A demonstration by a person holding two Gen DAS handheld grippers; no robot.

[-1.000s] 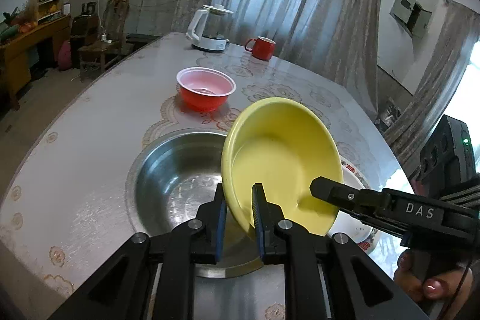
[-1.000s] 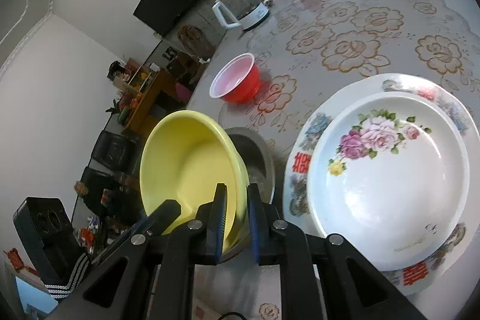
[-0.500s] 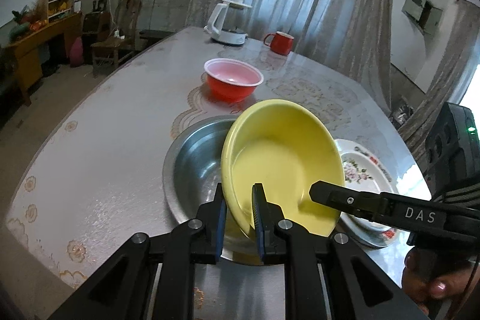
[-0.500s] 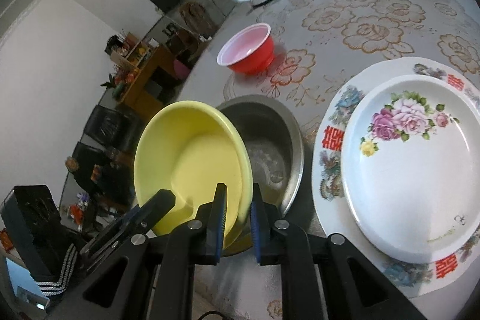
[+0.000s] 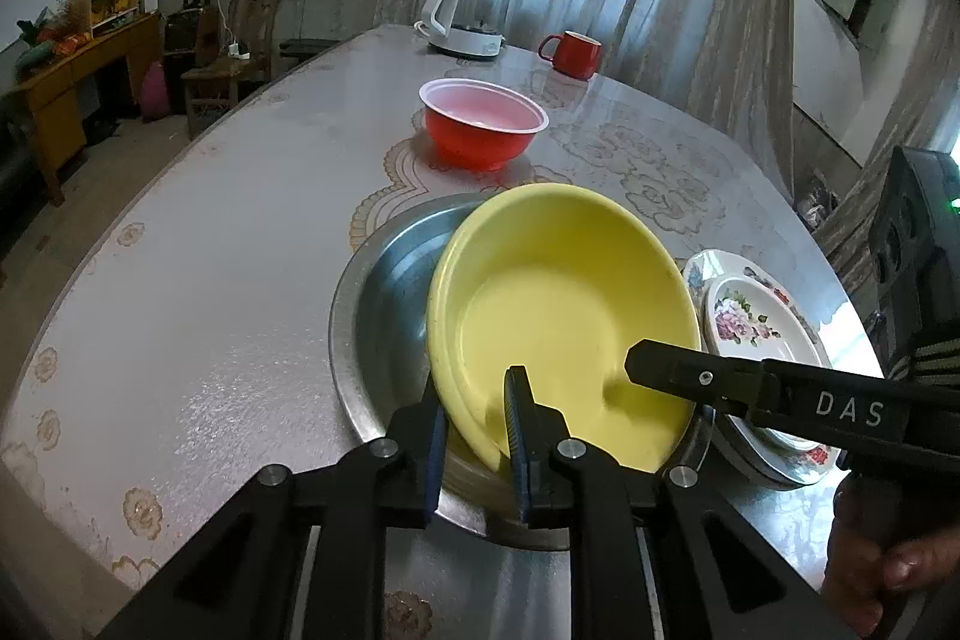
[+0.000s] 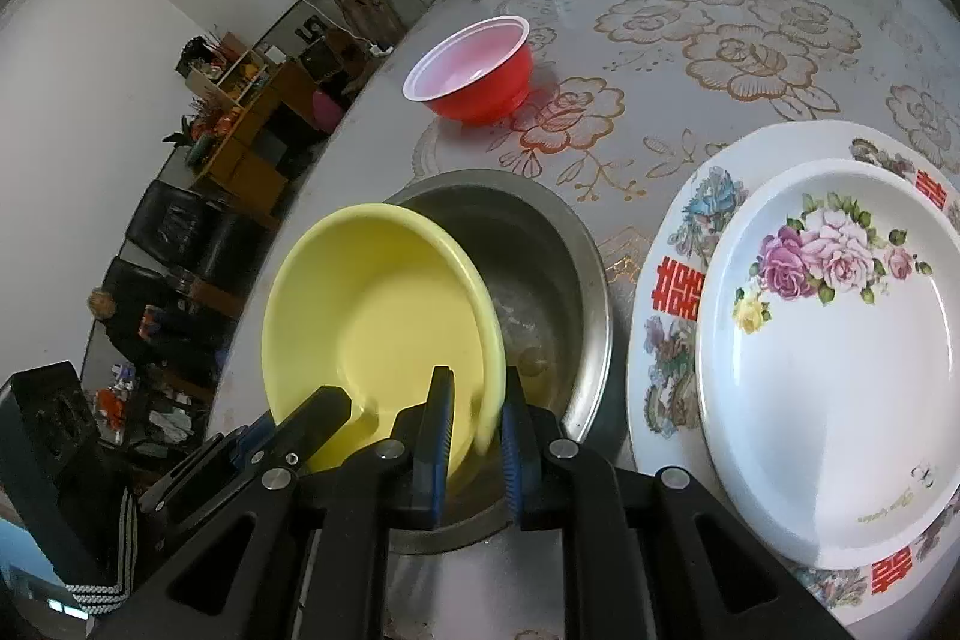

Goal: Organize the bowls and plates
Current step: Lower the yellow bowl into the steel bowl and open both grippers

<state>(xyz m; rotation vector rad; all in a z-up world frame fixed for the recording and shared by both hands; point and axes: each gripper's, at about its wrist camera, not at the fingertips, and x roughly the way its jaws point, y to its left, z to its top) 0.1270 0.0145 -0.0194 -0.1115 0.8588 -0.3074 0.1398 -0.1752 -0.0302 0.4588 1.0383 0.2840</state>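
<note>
A yellow bowl [image 5: 564, 304] sits tilted inside a steel bowl [image 5: 384, 316]; both show in the right wrist view too, the yellow bowl [image 6: 372, 316] and the steel bowl [image 6: 540, 280]. My left gripper [image 5: 477, 430] straddles the yellow bowl's near rim, its jaws parted around it. My right gripper [image 6: 474, 430] straddles the opposite rim, jaws also parted. A small floral plate [image 6: 840, 370] lies on a larger plate [image 6: 666, 316] to the right. A red bowl [image 5: 483, 130] stands farther back.
A white kettle [image 5: 468, 16] and a red mug [image 5: 570, 52] stand at the table's far end. Chairs and a wooden cabinet [image 5: 78, 64] stand beyond the table's left edge. The flowered tablecloth [image 5: 198, 280] is bare on the left.
Both grippers lowered the yellow bowl into the steel bowl. Their jaws have widened from a tight pinch and now stand apart around the rim.
</note>
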